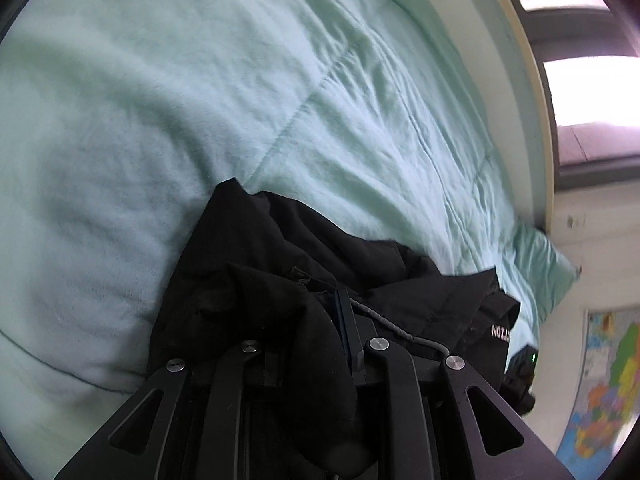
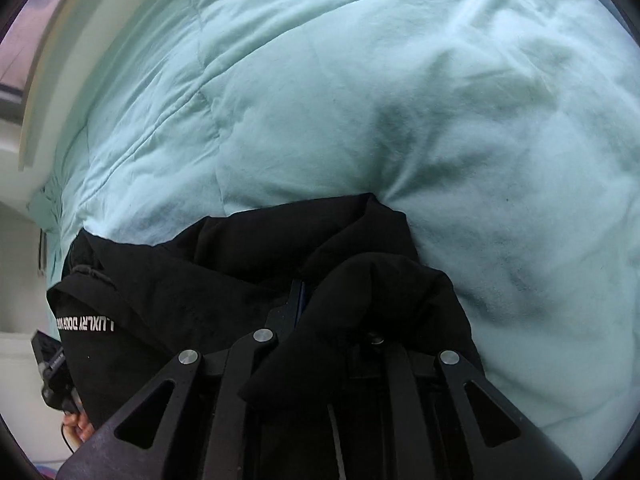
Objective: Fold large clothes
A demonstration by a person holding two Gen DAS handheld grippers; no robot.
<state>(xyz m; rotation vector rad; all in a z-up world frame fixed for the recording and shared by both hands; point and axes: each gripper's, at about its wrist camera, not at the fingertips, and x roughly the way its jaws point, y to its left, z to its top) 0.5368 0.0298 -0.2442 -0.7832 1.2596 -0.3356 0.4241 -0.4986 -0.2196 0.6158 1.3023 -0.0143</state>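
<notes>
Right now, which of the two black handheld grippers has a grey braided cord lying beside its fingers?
The left gripper: the grey braided cord runs beside it over the black garment. The right gripper shows none.

Pale green quilted comforter [image 1: 200, 100], window [image 1: 592, 80] beyond, colourful wall map [image 1: 604, 392].

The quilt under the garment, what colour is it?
Pale mint green quilt, clearest in right wrist view.

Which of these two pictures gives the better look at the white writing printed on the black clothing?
The right wrist view. There the white lettering runs as a longer line on the black garment, upside down but partly legible. The left wrist view catches only a few letters near the garment's edge, turned sideways and partly hidden in folds.
</notes>
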